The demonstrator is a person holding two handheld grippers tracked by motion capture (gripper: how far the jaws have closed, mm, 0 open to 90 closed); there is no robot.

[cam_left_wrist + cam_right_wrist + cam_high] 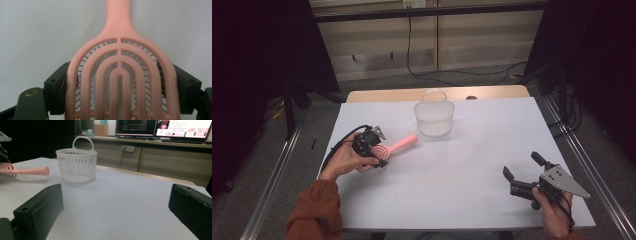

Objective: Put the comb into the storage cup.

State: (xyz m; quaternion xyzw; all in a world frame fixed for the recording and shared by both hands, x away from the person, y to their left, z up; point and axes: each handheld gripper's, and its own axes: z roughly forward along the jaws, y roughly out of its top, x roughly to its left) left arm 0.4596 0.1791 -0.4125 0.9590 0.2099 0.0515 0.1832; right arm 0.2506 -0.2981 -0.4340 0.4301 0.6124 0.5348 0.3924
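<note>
A pink hairbrush (398, 145) with a vented oval head lies left of centre on the white table (472, 150), handle pointing at a white slotted basket (434, 119). My left gripper (372, 149) is shut on the brush head. In the left gripper view, both jaws press the sides of the hairbrush (120, 75) and the handle runs away from me. My right gripper (521, 164) rests open near the front right corner with nothing between its jaws. From the right gripper (116, 191), the basket (77, 165) stands upright ahead and the brush handle (32, 171) is at left.
A wooden strip (492, 92) borders the table's far edge. Cables (422, 75) trail on the floor beyond it. Dark frames stand at both sides. Monitors (160, 127) sit on a bench behind the table in the right gripper view.
</note>
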